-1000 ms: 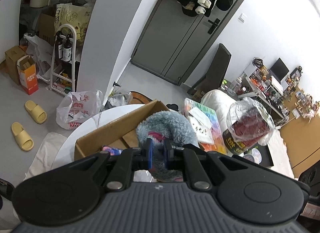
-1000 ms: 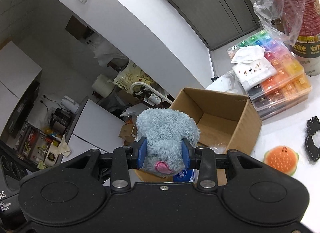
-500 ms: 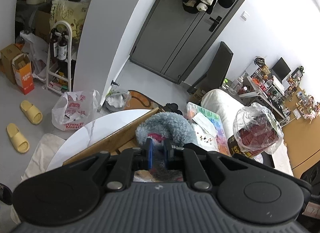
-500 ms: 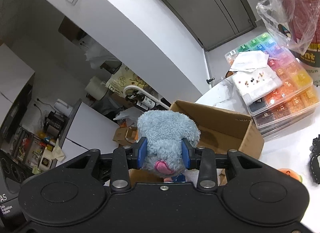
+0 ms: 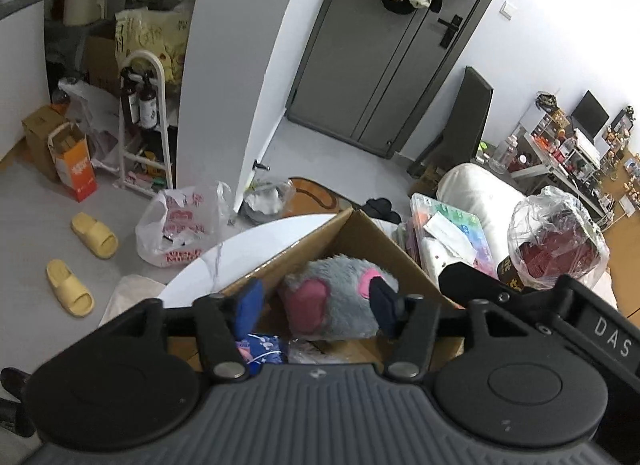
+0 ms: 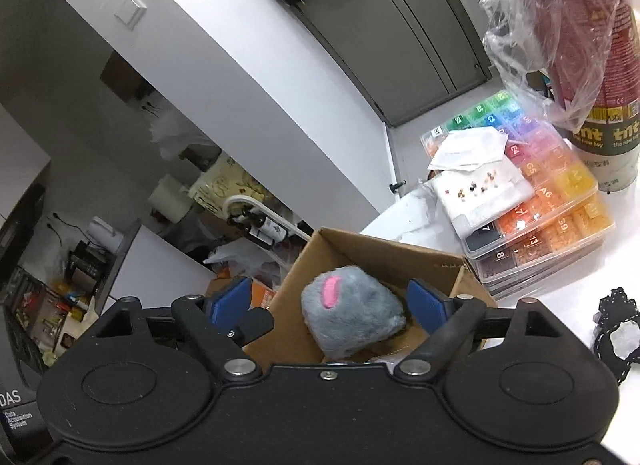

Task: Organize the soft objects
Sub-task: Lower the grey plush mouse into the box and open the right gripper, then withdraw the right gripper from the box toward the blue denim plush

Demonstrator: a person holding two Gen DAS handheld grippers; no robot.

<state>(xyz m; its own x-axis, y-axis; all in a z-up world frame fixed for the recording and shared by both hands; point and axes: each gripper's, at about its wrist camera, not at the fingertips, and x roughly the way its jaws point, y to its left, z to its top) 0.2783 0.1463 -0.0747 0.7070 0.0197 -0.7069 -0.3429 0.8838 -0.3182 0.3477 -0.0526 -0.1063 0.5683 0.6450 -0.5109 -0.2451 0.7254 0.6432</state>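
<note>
The grey plush toy with pink patches lies inside the open brown cardboard box, which stands on the white round bench. Nothing grips it: the left hand-held gripper is spread wide, its blue-padded fingers standing apart on either side of the toy, and the right hand-held gripper is likewise released, with its blue pads clear of the fur. Both tools hover just above the box mouth, a posture that fits a drop: the open jaws let the soft body settle by its own weight instead of being pressed in.

The box serves as the collecting place because its walls keep squashy, rolling things together; a blue printed packet already rests on its floor beside the toy. In the right wrist view the plush sits tilted against the near wall, pink patch upward, well below the rim, so it looks unlikely to tumble out.

The stack of clear bead organiser trays with coloured compartments and the plastic-wrapped red cylindrical tub stand on the bench beyond the box; being rigid, they presumably stay out of the sorting. A black lacy item lies on the bench to the right, well apart from the box, and may be a candidate for the next pick.
</note>
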